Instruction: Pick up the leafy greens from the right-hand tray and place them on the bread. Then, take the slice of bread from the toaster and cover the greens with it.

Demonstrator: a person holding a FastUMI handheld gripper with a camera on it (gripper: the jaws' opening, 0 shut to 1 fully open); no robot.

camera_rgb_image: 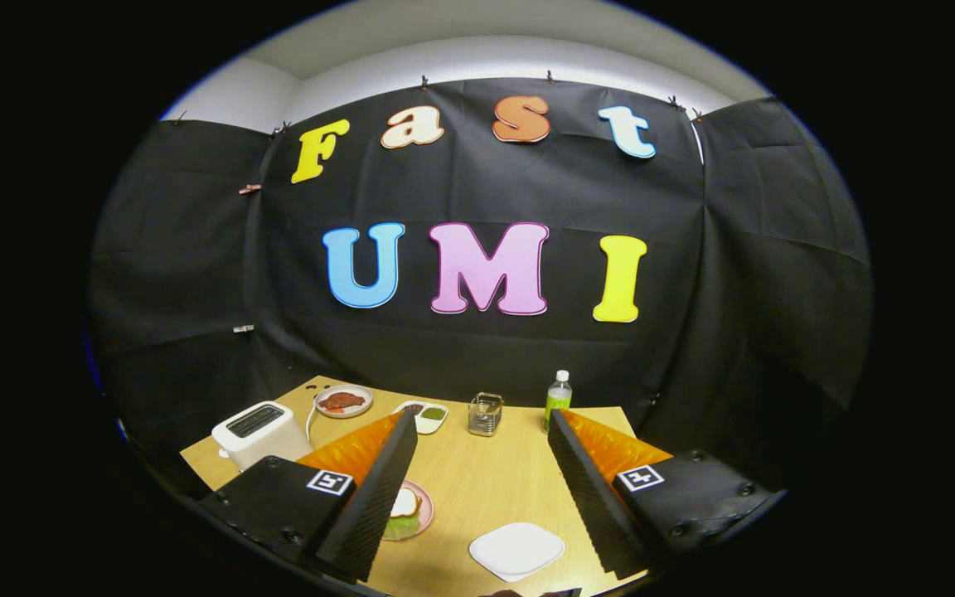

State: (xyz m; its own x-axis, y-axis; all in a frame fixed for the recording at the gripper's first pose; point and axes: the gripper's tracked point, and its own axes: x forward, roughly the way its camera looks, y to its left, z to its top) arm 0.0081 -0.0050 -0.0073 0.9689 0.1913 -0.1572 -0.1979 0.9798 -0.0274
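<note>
Desk (477, 485) is carrying toaster (260, 431) | tool (482, 464) is hanging released, grasping nothing | sandwich (404, 510) is risking a knock from the near finger.

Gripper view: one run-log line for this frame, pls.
gripper: open, raised above table, holding nothing | pink plate: bread on greens, by left finger | white tray: bare, between fingers | toaster: beyond left finger

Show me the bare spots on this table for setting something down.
The table is bare between the open tool fingers, from the white tray to the wire basket. Crowded: the back edge, and the toaster side.
</note>
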